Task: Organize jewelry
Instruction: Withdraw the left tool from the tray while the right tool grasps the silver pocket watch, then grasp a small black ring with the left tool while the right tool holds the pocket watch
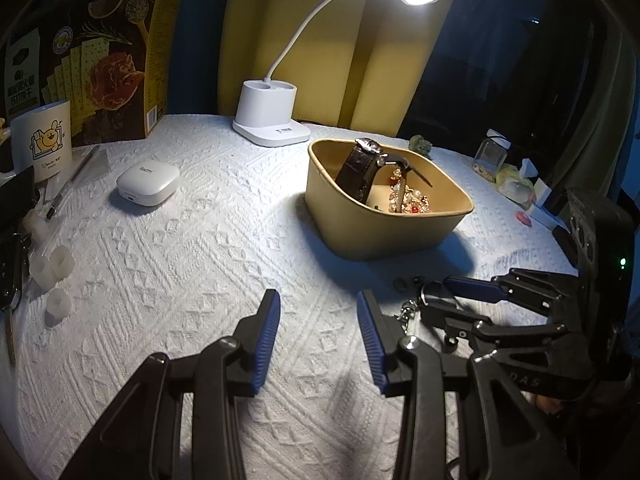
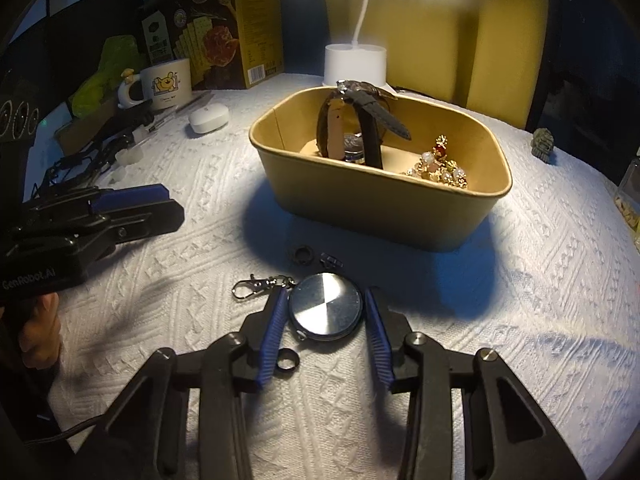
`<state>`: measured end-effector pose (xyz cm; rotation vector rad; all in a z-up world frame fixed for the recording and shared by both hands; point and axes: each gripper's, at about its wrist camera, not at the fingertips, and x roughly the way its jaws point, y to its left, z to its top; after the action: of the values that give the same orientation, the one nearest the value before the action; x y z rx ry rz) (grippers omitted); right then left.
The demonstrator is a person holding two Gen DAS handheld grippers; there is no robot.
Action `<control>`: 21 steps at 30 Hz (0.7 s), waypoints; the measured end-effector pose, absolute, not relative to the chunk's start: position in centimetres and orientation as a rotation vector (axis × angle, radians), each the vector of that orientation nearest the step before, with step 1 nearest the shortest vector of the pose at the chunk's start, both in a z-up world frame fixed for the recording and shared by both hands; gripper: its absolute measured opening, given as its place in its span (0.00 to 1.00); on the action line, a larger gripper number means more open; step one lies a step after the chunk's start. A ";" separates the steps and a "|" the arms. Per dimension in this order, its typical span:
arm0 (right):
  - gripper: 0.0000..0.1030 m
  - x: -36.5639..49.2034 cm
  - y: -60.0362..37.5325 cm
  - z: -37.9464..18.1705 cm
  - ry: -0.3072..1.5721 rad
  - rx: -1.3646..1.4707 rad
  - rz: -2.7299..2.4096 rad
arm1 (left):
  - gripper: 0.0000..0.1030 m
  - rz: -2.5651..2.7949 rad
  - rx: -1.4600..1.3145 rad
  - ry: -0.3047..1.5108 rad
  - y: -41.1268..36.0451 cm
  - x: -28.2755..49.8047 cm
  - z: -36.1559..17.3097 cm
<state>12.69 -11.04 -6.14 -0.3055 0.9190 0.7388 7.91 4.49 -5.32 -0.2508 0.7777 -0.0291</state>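
A tan paper bowl [image 2: 372, 204] [image 1: 360, 220] holds a dark-strapped watch [image 2: 360, 120] [image 1: 360, 164] and gold beaded jewelry [image 2: 438, 168] [image 1: 412, 200]. My right gripper [image 2: 326, 312] has its blue pads on both sides of a round metal pocket watch [image 2: 326, 310] lying on the cloth; a clasp chain [image 2: 256, 286] trails to its left. Two dark rings [image 2: 302, 255] [image 2: 287, 358] and a small clip [image 2: 331, 260] lie near it. My left gripper [image 1: 318, 316] is open and empty above bare cloth, left of the right gripper [image 1: 472, 288].
A white desk lamp [image 1: 272, 116] stands behind the bowl. A white earbud case [image 1: 148, 184], a mug [image 1: 40, 144], a cracker box [image 1: 100, 60] and small white cylinders [image 1: 56, 268] are at the left. A glass jar [image 1: 490, 156] and clutter are at the right.
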 end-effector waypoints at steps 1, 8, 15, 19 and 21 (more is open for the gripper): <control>0.36 12.6 -11.1 -6.0 0.912 -0.303 0.743 | 0.38 -0.028 -0.249 0.779 4.4 7.9 -5.3; 0.36 12.6 -12.2 -4.6 0.863 -0.271 0.752 | 0.38 -0.029 -0.237 0.794 3.6 8.2 -5.4; 0.36 12.9 -14.7 -3.3 0.822 -0.222 0.735 | 0.38 -0.058 -0.210 0.817 1.1 8.5 -5.4; 0.36 13.1 -16.5 -3.4 0.822 -0.192 0.716 | 0.38 -0.082 -0.192 0.838 -0.7 8.8 -5.5; 0.36 13.2 -17.4 -3.5 0.824 -0.180 0.707 | 0.38 -0.097 -0.176 0.850 -1.7 8.9 -5.6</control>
<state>13.17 -17.41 -3.51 -0.1795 0.8240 0.7070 8.90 -1.71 -5.61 -0.1764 0.8500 -0.0970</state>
